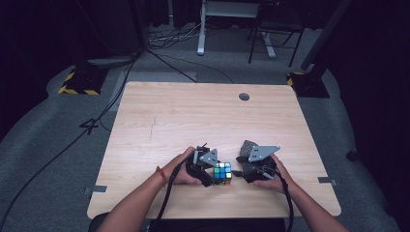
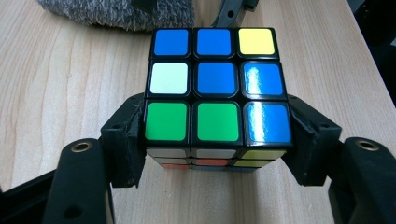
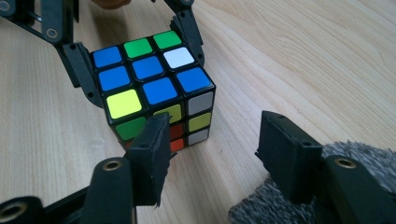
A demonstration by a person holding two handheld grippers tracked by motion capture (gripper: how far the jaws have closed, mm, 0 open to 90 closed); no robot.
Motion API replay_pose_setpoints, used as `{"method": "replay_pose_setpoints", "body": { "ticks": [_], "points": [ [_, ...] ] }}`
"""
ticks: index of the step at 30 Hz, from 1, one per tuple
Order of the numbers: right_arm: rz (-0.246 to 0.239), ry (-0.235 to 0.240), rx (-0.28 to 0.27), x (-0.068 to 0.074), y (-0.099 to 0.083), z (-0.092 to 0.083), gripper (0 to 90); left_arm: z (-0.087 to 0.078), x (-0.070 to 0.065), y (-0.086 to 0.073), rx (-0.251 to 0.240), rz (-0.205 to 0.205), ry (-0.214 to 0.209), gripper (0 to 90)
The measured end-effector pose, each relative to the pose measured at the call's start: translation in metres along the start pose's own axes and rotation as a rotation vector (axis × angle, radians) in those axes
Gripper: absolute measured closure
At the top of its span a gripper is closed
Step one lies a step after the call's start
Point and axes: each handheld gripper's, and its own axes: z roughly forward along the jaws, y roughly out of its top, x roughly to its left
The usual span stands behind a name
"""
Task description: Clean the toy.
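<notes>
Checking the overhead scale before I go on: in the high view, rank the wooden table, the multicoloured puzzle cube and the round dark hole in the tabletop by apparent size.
1. Light wooden table
2. Multicoloured puzzle cube
3. Round dark hole; it lies farther from the camera, so its lead over the cube is unsure.

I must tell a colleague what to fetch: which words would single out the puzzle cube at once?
Start at the pale wooden table and go to its near edge, between the person's two hands. There the cube sits, clamped between the left gripper's black fingers. Its glossy mixed-colour squares, mostly blue on top, set it apart from the grey fuzzy object nearby.
</notes>
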Motion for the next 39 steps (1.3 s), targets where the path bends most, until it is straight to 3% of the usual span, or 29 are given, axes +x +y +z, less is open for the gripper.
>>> {"method": "replay_pose_setpoints", "body": {
  "ticks": [12,16,24,28,39],
  "points": [
    [-0.014,0.021,-0.072,0.007,0.019,0.001,44.7,-0.003,0.001,-0.006,0.000,-0.019,0.000,32.7],
    [-0.024,0.005,-0.075,0.009,0.028,0.003,44.9,-0.006,0.002,-0.008,0.007,-0.022,0.004,32.7],
    [-0.022,0.022,-0.100,0.013,0.036,0.009,45.5,-0.009,0.003,-0.014,0.001,-0.037,-0.008,32.4],
    [0.000,0.043,-0.103,0.011,0.034,0.012,43.8,-0.008,0.002,-0.014,0.012,-0.033,0.004,32.3],
    [-0.022,0.026,-0.104,0.021,0.042,0.017,41.6,0.003,0.002,-0.015,0.044,-0.046,0.002,29.4]
  ]
}}
